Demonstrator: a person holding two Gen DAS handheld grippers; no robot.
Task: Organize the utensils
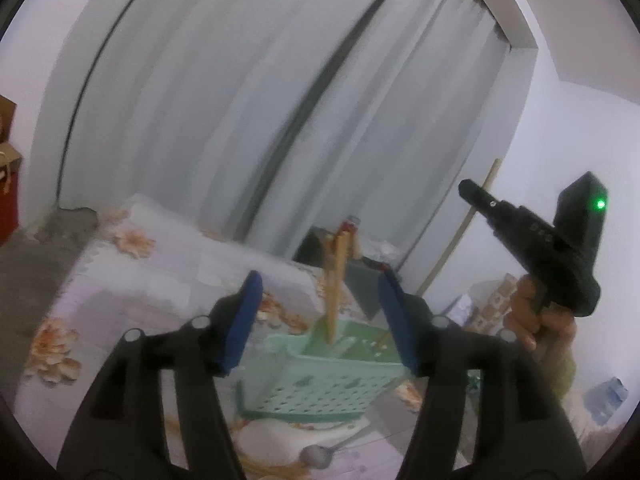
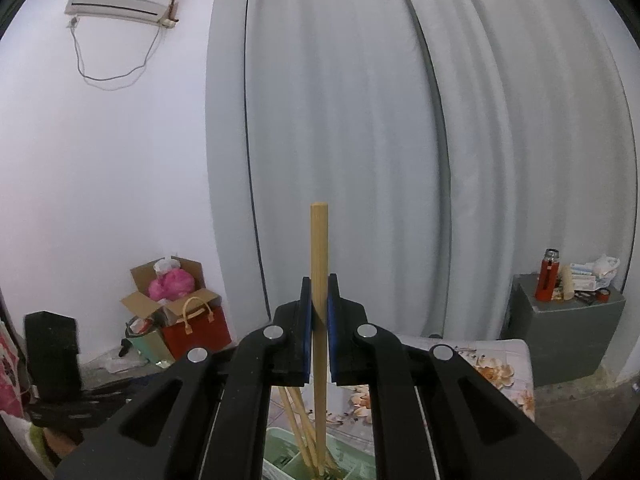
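A mint green perforated utensil basket (image 1: 332, 384) stands on the floral-clothed table (image 1: 120, 280). Wooden chopsticks (image 1: 334, 280) stand upright in it. My left gripper (image 1: 320, 308) is open and empty, its blue pads either side of the basket just above it. A metal spoon (image 1: 320, 454) lies on the table in front of the basket. In the right wrist view my right gripper (image 2: 319, 312) is shut on one wooden chopstick (image 2: 319, 248), held upright with its lower end in the basket (image 2: 280, 456) among other chopsticks (image 2: 300, 428). The right gripper's body (image 1: 560, 248) shows at right in the left view.
Grey curtains (image 2: 360, 140) hang behind the table. A grey cabinet (image 2: 568, 328) with a red flask (image 2: 548, 276) stands at the right. Boxes and bags (image 2: 176, 312) sit on the floor at the left.
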